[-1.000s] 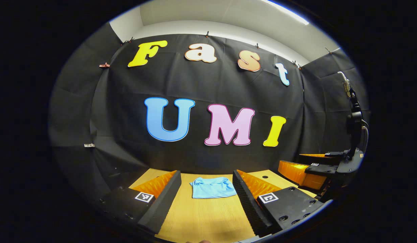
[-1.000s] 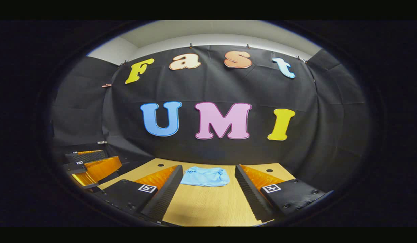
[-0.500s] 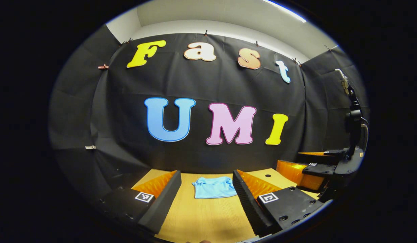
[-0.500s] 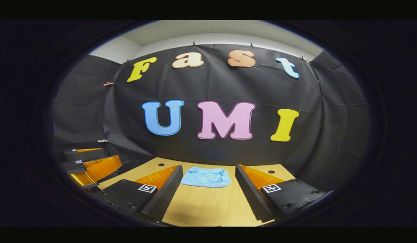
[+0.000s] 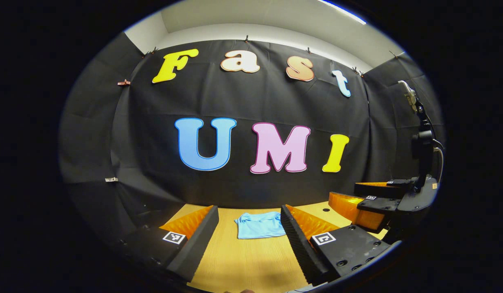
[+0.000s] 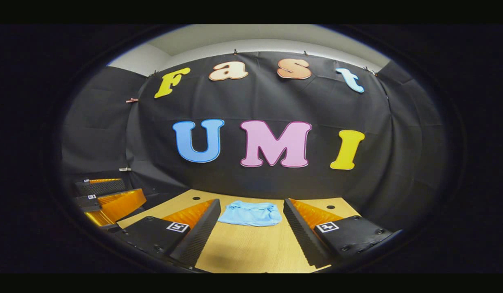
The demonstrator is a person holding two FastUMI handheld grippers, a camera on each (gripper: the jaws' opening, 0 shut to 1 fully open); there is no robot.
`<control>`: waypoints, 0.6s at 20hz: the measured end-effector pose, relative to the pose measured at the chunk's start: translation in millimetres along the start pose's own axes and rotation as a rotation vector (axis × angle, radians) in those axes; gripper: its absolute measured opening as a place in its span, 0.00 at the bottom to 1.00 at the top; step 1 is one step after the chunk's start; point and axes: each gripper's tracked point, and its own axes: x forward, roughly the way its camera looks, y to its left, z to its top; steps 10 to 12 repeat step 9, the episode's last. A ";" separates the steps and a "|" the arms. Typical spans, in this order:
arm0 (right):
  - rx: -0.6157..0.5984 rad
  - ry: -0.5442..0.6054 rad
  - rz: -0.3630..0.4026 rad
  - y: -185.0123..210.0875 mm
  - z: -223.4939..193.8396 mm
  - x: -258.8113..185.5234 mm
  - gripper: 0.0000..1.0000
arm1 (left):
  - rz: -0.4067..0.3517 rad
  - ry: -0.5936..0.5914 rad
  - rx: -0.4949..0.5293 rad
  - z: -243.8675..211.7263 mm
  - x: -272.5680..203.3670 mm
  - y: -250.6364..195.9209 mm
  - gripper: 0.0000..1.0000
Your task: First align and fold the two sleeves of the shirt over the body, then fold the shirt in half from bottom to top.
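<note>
Light-blue shirt: soft cloth, folded into compact rectangle, flat on wood-grain table. No legible label. Left gripper, right gripper: ribbed fingers spread wide, empty, short of shirt.

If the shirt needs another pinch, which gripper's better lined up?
Right, marginally. In the right gripper view the shirt sits centred between the open fingers of the right gripper; in the left gripper view it lies off toward one finger of the left gripper. Neither touches it.
</note>
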 end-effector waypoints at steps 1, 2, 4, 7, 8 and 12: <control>-0.002 -0.005 -0.002 -0.3 1.4 0.6 0.97 | 0.001 0.000 0.000 -1.1 0.4 0.8 0.97; -0.002 -0.008 -0.004 -0.3 0.6 0.9 0.97 | 0.001 0.000 0.001 0.0 0.8 1.9 0.97; 0.001 -0.012 -0.009 -1.7 2.4 1.3 0.97 | -0.002 -0.002 -0.002 0.9 3.0 2.6 0.97; 0.002 -0.017 -0.024 -6.5 2.1 0.0 0.97 | -0.006 -0.009 -0.004 2.6 5.2 2.0 0.97; 0.002 -0.014 -0.026 -5.2 2.1 -0.7 0.99 | -0.007 -0.009 -0.003 2.7 5.4 1.6 0.97; 0.001 -0.013 -0.028 -6.1 2.0 -1.4 0.99 | -0.009 -0.012 -0.003 3.5 5.5 0.5 0.97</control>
